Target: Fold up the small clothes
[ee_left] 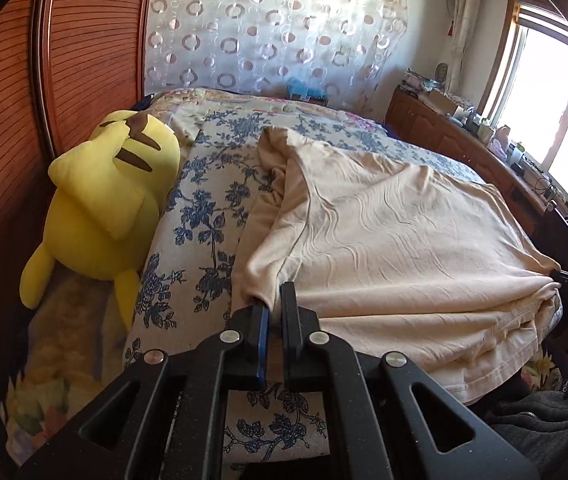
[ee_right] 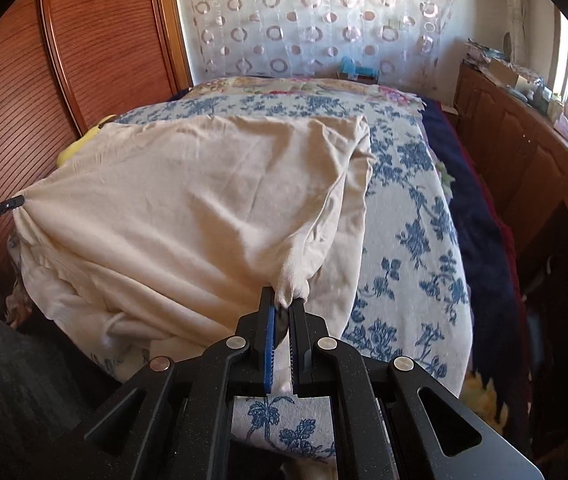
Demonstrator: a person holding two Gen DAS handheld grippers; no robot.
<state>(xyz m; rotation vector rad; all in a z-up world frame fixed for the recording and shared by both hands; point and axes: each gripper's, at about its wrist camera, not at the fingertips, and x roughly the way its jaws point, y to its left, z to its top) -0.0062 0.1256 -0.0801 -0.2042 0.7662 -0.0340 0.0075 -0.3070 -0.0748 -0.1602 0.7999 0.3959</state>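
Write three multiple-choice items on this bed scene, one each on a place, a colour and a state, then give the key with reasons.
1. Where does the yellow plush toy lie?
A. Beside the wooden headboard, off the garment
B. On top of the garment
C. On the cabinet under the window

2. What colour is the garment being folded?
A. Dark blue
B. Cream
C. Red

3. How do the left gripper and the right gripper stand?
A. Both open above the cloth
B. Left shut on cloth, right open
C. Both shut on the garment

Key: 1 A, the toy rests against the headboard, on the bed cover to the side of the garment. 2 B, the cloth is pale cream over the blue-flowered bed cover. 3 C, each wrist view shows cloth pinched between closed jaws.
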